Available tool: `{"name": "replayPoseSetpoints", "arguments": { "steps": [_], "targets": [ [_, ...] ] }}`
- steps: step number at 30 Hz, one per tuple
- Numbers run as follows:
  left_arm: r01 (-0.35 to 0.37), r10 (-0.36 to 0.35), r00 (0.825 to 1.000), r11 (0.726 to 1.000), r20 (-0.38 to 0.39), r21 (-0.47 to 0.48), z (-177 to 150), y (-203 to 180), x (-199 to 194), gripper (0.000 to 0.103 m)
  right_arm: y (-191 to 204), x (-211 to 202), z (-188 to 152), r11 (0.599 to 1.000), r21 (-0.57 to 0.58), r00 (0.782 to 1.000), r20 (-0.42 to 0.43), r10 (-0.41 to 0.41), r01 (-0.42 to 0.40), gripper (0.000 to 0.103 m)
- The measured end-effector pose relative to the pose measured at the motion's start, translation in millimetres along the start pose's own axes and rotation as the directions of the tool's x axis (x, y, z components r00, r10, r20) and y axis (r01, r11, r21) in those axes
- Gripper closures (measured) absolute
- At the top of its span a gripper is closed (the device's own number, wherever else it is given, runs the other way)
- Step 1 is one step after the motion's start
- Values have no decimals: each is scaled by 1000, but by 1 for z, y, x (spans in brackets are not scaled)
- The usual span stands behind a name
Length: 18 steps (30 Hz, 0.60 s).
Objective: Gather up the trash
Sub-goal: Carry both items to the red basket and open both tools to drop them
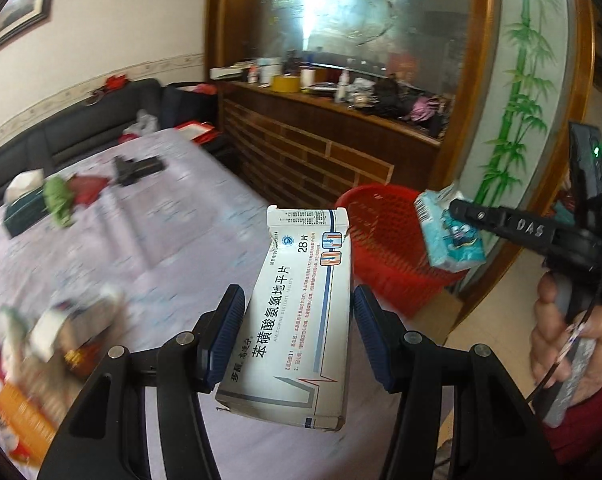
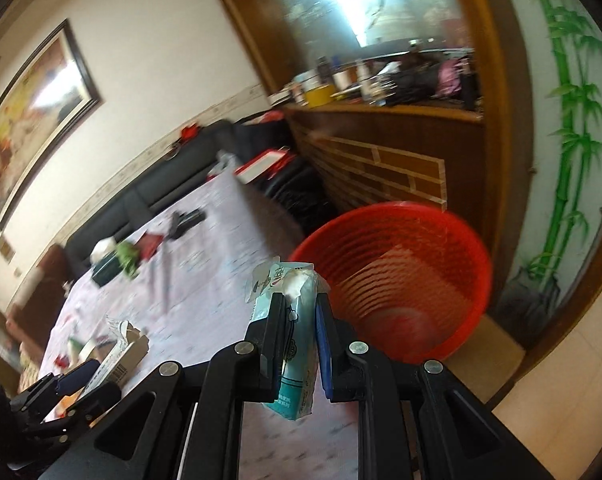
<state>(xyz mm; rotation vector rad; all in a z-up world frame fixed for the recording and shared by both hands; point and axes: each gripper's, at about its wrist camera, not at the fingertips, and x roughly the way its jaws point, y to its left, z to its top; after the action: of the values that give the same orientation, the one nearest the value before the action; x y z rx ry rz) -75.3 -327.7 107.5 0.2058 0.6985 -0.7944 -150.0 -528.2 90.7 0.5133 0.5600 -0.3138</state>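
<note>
1. left claw (image 1: 299, 332) pinching a white medicine box (image 1: 297, 316), blue pads on both long sides, box standing on end and tilted slightly, top flap open.
2. right claw (image 2: 297, 336) pressed together on a teal tissue pack (image 2: 297, 344), white tissue poking out at the top; seen from the left wrist view, same pack (image 1: 451, 232) sits at the tip of the right claw, hand (image 1: 569, 344) on the grip at the right edge.
3. red basket (image 2: 397, 280) on the floor just off the right edge of the bench (image 1: 173, 248); looks empty inside, bottom blurred. both held items hang short of its rim, tissue pack nearer to it.
4. bench covered with a pale lilac cloth. far left on it: dark green tissue box (image 1: 21, 208), crumpled green wrapper (image 1: 59, 200), red item (image 1: 87, 188) touching the wrapper, black device (image 1: 139, 168) beyond.
5. near left on bench: blurred pile of paper and packaging (image 1: 53, 332), orange box (image 1: 25, 420) at the near edge; details not readable.
6. black sofa (image 1: 93, 128) behind the bench, wooden cabinet (image 1: 333, 148) with a cluttered shelf at the far right, bamboo-painted panel (image 1: 529, 92) right of it.
</note>
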Motion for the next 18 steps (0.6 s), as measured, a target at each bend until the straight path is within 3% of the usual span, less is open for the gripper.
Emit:
{"name": "replayPoseSetpoints", "arguments": {
  "steps": [9,18],
  "targets": [
    [98,-97,995,995,-29,2,51,-56,72,47,-63,11,35,993,80,995,47,-86,82,86],
    [148,-154,983,987,-96,-69,49,-58,114,34,-97,40,38,988,129,996,-11,-85,85,76]
  ]
}}
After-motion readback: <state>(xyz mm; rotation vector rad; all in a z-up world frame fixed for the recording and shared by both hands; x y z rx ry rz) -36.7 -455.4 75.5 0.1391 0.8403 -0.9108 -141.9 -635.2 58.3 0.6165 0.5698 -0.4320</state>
